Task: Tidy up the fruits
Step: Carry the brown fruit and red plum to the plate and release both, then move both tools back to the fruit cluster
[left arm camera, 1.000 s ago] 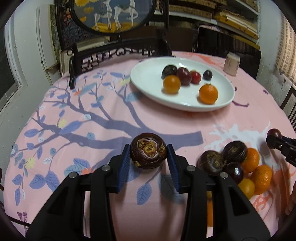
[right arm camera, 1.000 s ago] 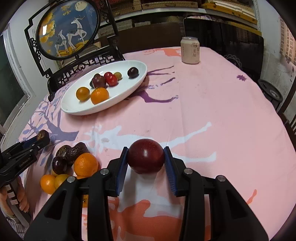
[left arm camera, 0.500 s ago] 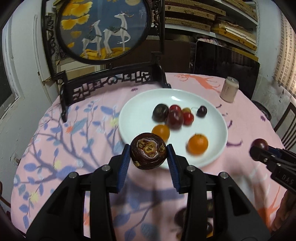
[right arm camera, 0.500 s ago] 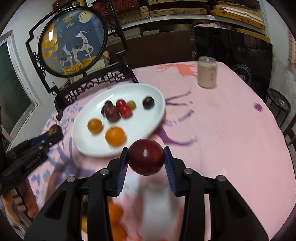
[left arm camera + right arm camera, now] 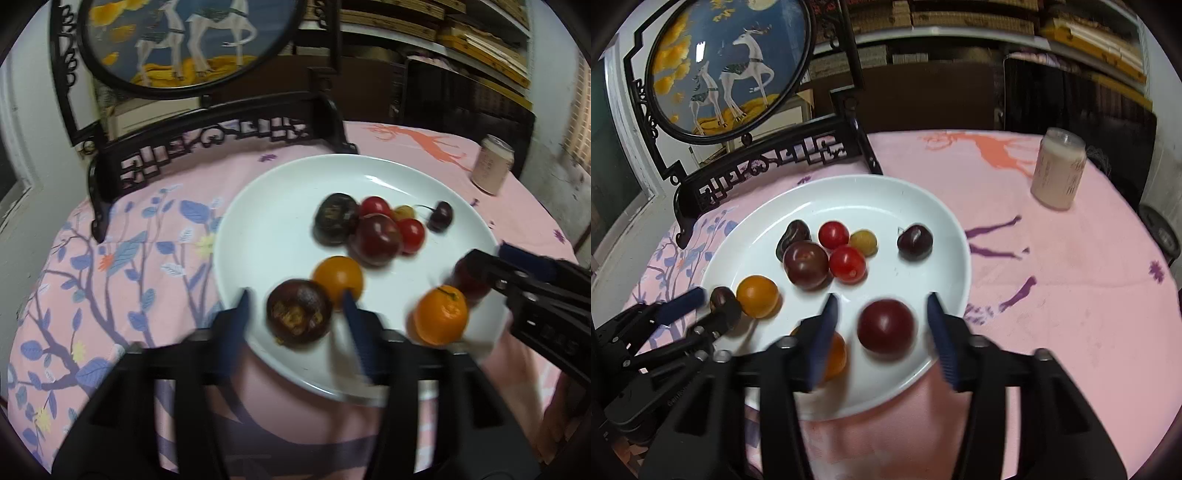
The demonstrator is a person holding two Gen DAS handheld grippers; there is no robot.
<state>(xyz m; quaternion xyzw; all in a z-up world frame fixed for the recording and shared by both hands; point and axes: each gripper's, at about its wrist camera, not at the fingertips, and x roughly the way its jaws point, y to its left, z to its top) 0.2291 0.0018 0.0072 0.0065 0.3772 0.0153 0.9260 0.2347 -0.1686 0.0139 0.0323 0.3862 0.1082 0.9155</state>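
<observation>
Landmark: we place everything relative to the white plate [image 5: 955,236] on the pink tablecloth [image 5: 1052,280].
Step in hand: we judge this the release step; both carried fruits hang over the plate's near part, each between spreading jaws.
Left gripper [image 5: 297,321]: jaws opening; the blue pads stand clear of the brown mottled fruit [image 5: 298,318], which sits between them over the plate's near-left rim. Blur keeps us from saying whether it rests on the plate yet.
Right gripper [image 5: 881,334]: jaws opening; the dark red plum [image 5: 886,329] lies between the pads with a gap on each side, above the plate's near edge.
Already on the plate: two orange fruits, the farther one [image 5: 338,278] just beyond the brown fruit and the nearer one [image 5: 439,319] toward the near-right rim; a dark and red cluster [image 5: 827,254] near the centre; one dark cherry [image 5: 914,242] apart on the far right.
Off the plate: a pale can [image 5: 1058,168] well beyond it to the right; a carved black screen stand [image 5: 768,162] behind it.
Next move, our judgement: let both fruits settle, watch that the plum does not roll off the near rim, then draw both grippers back without nudging neighbours.
Progress: we cannot tell what fruit remains off the plate.
</observation>
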